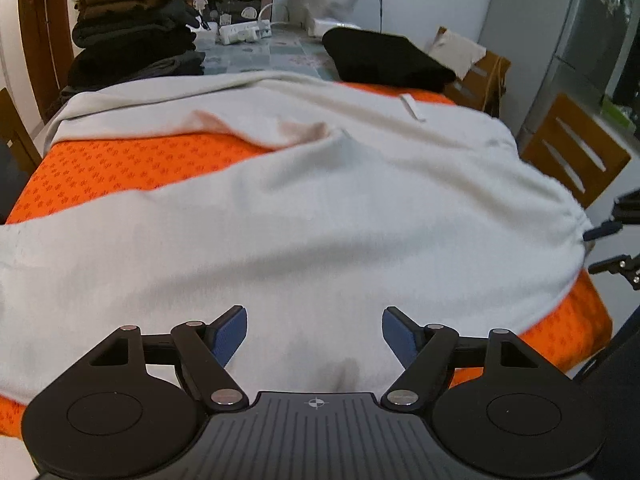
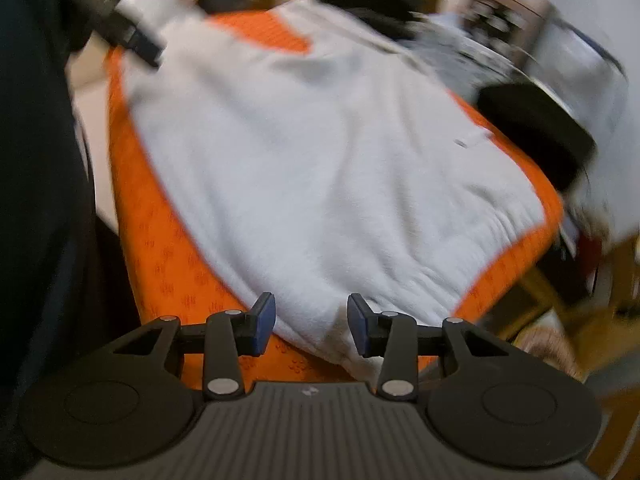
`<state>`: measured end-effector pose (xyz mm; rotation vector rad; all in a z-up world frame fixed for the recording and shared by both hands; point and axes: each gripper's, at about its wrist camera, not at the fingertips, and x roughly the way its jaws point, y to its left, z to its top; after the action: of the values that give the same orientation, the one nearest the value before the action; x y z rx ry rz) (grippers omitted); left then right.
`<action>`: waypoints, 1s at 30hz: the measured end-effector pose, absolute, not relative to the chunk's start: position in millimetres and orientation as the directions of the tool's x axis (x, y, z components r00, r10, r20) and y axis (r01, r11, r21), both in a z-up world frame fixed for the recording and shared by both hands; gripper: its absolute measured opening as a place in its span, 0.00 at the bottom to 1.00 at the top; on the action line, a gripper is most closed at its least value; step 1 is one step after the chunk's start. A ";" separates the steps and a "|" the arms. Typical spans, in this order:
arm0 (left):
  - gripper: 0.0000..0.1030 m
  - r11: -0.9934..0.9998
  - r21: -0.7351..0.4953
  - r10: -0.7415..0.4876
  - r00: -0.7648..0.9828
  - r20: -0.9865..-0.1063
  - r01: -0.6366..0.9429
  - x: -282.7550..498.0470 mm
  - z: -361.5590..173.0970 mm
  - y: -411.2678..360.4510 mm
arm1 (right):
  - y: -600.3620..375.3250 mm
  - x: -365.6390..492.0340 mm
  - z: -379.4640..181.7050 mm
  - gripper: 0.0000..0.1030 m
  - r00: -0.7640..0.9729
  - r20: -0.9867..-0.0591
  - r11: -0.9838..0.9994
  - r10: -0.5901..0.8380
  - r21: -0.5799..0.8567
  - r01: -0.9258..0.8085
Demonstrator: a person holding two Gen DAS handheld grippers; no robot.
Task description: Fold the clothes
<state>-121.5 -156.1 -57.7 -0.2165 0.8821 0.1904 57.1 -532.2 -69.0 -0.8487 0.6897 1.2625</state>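
- Two black two-finger grippers with blue pads hang over one pale grey fleece garment (image 1: pixel 320 200), which lies spread across an orange patterned mat (image 1: pixel 120 160) on the table.
- Left gripper (image 1: pixel 315 334): jaws spread wide, nothing between them, poised above the near part of the garment.
- Right gripper (image 2: pixel 311 326): jaws apart as well, and a corner of the garment's hem lies in the gap; the pads do not pinch it. This view is blurred.
- In the left wrist view, the right gripper's fingers (image 1: pixel 600 232) show at the garment's bunched right edge.
- A fold of the garment leaves a wedge of the mat bare on the left.
- Beyond the mat sit a folded black garment (image 1: pixel 384 58) and a tall stack of folded dark clothes (image 1: pixel 132 24), well apart.
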 end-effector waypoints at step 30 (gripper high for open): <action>0.75 0.920 -0.079 0.236 0.703 -0.671 -0.385 42.9 4.2 -12.1 | -502.1 328.5 -36.2 0.52 0.359 -0.781 0.787 0.510 0.256 -0.562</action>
<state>42.9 -12.1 4.2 -0.2206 0.7119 0.3486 328.5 -502.1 -36.2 -0.0589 0.9848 0.6918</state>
